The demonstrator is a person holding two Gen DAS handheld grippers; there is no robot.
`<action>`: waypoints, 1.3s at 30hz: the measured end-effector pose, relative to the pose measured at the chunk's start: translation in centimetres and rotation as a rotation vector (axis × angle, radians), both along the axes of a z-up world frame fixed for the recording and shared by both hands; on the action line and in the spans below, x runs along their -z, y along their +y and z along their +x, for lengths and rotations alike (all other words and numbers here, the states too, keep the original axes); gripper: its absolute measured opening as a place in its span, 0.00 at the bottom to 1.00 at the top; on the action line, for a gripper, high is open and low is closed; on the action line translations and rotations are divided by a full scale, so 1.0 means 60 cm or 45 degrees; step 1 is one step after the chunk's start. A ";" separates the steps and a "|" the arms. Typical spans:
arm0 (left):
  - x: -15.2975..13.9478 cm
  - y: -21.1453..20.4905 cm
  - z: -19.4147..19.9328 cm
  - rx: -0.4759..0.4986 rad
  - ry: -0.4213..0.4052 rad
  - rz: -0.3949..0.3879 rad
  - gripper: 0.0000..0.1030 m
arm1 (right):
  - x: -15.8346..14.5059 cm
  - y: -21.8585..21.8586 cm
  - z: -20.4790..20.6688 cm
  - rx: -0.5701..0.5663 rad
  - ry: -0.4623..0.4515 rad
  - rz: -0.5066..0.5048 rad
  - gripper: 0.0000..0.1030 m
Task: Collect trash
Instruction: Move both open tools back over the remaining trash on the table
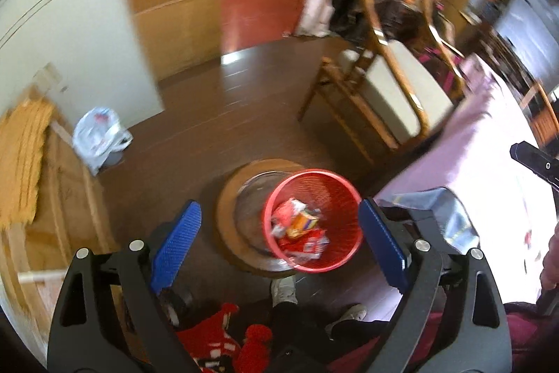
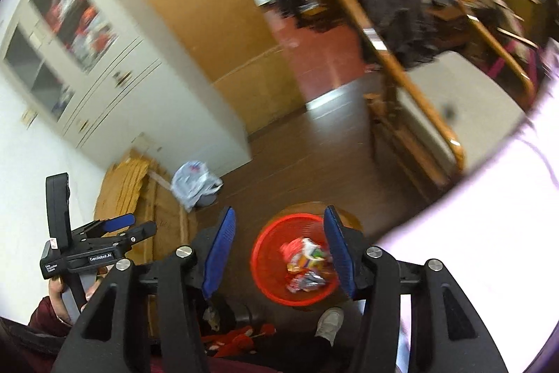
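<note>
Dark brown floorboards fill the lower part of both views, and the red mesh bin (image 1: 312, 219) on them serves as the landmark. Nearest of all, just this side of the bin, are the person's pale shoes (image 1: 283, 289) and a red garment. Directly above the bin hang both tools: the left gripper (image 1: 279, 247) with its blue pads spread wide and nothing between them, and the right gripper (image 2: 277, 254) with its jaws apart too, also empty. Inside the bin lie the crumpled wrappers (image 1: 297, 229) (red, orange and white packets, too blurred to read), so the trash already collected sits at the bottom.

Judging from this, a drop has been made and the step in hand is turning away for more litter. Next comes finding another piece; none shows on the floor around the bin.

Beyond the bin to the left, a white plastic bag (image 2: 195, 182) slumps beside cardboard (image 1: 24, 159). Right of the bin runs a pink-covered table (image 1: 489, 163); farther back stands a wooden chair (image 1: 387, 86).
</note>
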State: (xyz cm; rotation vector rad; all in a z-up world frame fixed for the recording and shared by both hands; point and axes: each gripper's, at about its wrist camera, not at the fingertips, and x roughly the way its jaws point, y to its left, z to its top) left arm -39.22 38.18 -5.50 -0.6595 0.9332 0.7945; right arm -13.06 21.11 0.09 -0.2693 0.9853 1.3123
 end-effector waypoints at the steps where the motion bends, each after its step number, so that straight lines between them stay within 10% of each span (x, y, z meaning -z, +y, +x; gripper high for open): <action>1: -0.001 -0.002 0.022 0.043 -0.002 0.000 0.86 | 0.001 -0.021 0.015 0.054 0.006 0.003 0.51; 20: -0.021 -0.218 0.411 0.851 -0.056 0.067 0.86 | 0.009 -0.441 0.154 0.855 0.003 0.132 0.55; 39: 0.017 -0.612 0.710 1.207 0.012 0.039 0.89 | 0.079 -0.890 0.292 1.303 0.031 0.164 0.69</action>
